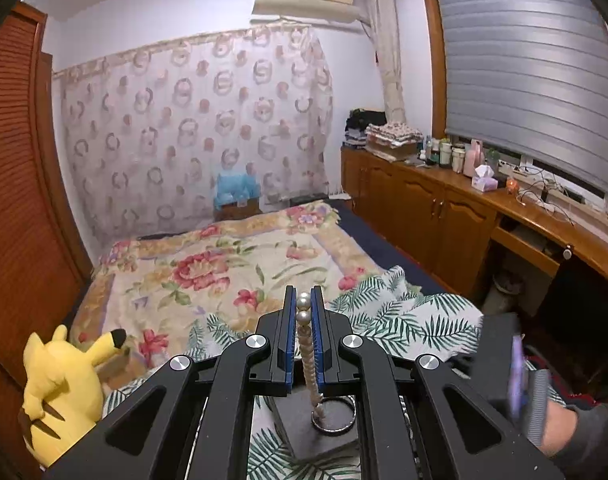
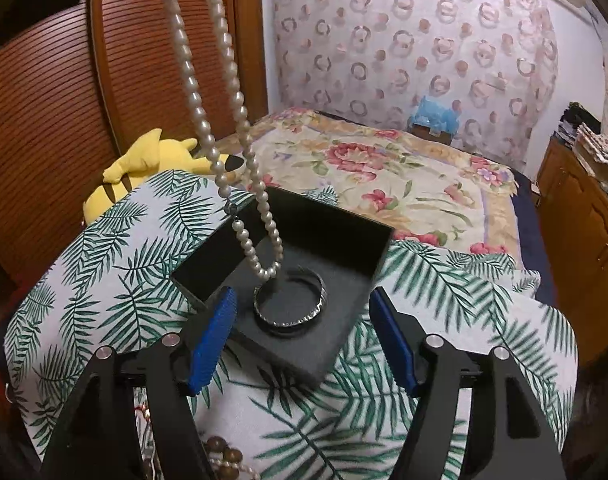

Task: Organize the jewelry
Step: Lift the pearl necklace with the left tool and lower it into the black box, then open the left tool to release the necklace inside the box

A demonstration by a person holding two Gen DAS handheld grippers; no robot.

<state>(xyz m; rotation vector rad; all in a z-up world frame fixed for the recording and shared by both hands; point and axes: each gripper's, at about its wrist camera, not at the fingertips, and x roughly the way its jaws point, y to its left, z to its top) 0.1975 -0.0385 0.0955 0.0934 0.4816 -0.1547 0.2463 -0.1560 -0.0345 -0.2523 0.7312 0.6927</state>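
My left gripper point(image 1: 304, 296) is shut on a pearl necklace point(image 1: 309, 360), with two pearls showing between its blue pads. The strand hangs down to a black jewellery box point(image 1: 304, 440) that holds a silver bangle point(image 1: 334, 416). In the right wrist view the pearl necklace point(image 2: 208, 100) drops from the top of the picture. Its lower loop dangles just over the silver bangle point(image 2: 290, 300) on the grey insert of the black box point(image 2: 344, 320), whose lid stands open behind. My right gripper point(image 2: 304, 340) is open at the near edge of the box, nothing between its pads.
The box sits on a palm-leaf cloth point(image 2: 104, 264) at the foot of a floral bedspread point(image 2: 384, 168). A yellow plush toy point(image 2: 144, 164) lies to the left by a louvred wardrobe point(image 2: 44, 100). Brown beads point(image 2: 224, 456) lie under my right gripper. Wooden cabinets point(image 1: 444, 208) line the right.
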